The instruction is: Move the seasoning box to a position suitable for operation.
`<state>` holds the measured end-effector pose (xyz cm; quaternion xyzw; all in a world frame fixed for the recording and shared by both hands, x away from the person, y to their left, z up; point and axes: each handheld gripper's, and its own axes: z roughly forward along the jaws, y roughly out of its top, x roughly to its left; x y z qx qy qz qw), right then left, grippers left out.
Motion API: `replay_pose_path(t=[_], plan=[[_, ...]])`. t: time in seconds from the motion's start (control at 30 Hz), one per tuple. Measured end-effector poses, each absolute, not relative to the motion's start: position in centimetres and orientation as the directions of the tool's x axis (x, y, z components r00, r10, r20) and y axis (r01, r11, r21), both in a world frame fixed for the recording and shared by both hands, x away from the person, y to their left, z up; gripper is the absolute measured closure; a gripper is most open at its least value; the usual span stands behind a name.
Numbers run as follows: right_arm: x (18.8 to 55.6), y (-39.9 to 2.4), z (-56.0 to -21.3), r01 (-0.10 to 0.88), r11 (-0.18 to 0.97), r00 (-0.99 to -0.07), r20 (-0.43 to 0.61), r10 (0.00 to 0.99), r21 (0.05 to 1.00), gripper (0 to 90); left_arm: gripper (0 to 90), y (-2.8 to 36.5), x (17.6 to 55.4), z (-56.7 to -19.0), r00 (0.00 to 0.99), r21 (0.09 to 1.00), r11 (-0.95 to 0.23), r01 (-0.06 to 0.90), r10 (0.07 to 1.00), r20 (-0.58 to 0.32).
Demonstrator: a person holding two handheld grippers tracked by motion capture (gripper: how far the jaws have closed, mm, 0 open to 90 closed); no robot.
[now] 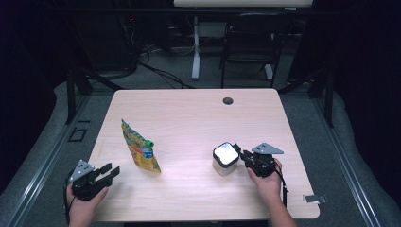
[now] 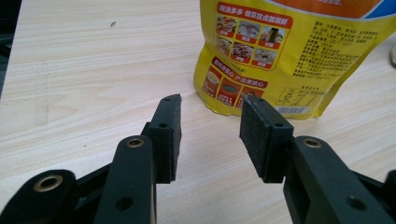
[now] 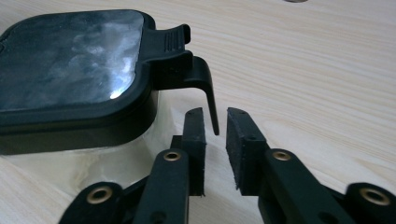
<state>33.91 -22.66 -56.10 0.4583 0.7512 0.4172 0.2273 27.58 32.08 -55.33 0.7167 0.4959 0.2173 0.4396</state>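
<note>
Container (image 1: 225, 159), clear squarish body with glossy black lid, sits at 4 o'clock on pale wood-grain table (image 1: 189, 113). Yellow printed pouch (image 1: 138, 146) lies flat at 8 o'clock. Right gripper (image 3: 215, 122) jaws slightly apart around the lid's latch tab (image 3: 205, 88), nothing clamped. Left gripper (image 2: 211, 109) wide open, empty.

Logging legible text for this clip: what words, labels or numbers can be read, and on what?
Yellow pouch: Chinese print in red panels and a text block, too small and blurred to quote.
Pouch barcode: digits unreadable.
Clear container with black lid: no text visible.
</note>
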Motion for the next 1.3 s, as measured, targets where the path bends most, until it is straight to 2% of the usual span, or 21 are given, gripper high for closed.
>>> replay_pose_path(t=[0.2,0.37,0.53,0.57,0.8,0.83,1.17,1.3], plan=[[34.9,-22.5,-56.9,0.501,0.252,-0.506,0.044,0.861,0.828,71.9,59.7,32.2,27.6,-55.5,0.408,0.844,-0.110,0.525,0.903,-0.136],[35.5,-22.4,-57.4,0.488,0.240,-0.503,0.046,0.863,0.839,71.9,61.0,32.2,27.6,-55.5,0.405,0.841,-0.106,0.531,0.903,-0.143],[35.8,-22.6,-57.7,0.496,0.213,-0.499,0.076,0.863,0.842,76.4,61.7,32.5,27.6,-55.6,0.396,0.838,-0.093,0.537,0.905,-0.154],[35.7,-22.5,-57.6,0.497,0.217,-0.504,0.075,0.861,0.840,80.8,62.1,32.5,27.6,-55.6,0.394,0.837,-0.088,0.540,0.905,-0.159],[35.4,-22.3,-57.4,0.481,0.264,-0.510,0.022,0.860,0.836,84.0,62.9,32.5,27.7,-55.6,0.393,0.837,-0.085,0.540,0.905,-0.162],[35.1,-22.0,-57.3,0.471,0.296,-0.501,-0.024,0.865,0.831,85.3,62.8,32.5,27.7,-55.6,0.394,0.838,-0.086,0.539,0.905,-0.161],[32.7,-20.6,-56.1,0.471,0.371,-0.483,-0.118,0.868,0.800,86.1,63.7,32.5,27.6,-55.3,0.402,0.842,-0.093,0.531,0.903,-0.154],[31.1,-20.1,-55.9,0.473,0.367,-0.479,-0.115,0.870,0.801,86.1,63.8,32.5,27.6,-55.3,0.405,0.844,-0.094,0.528,0.902,-0.153]])
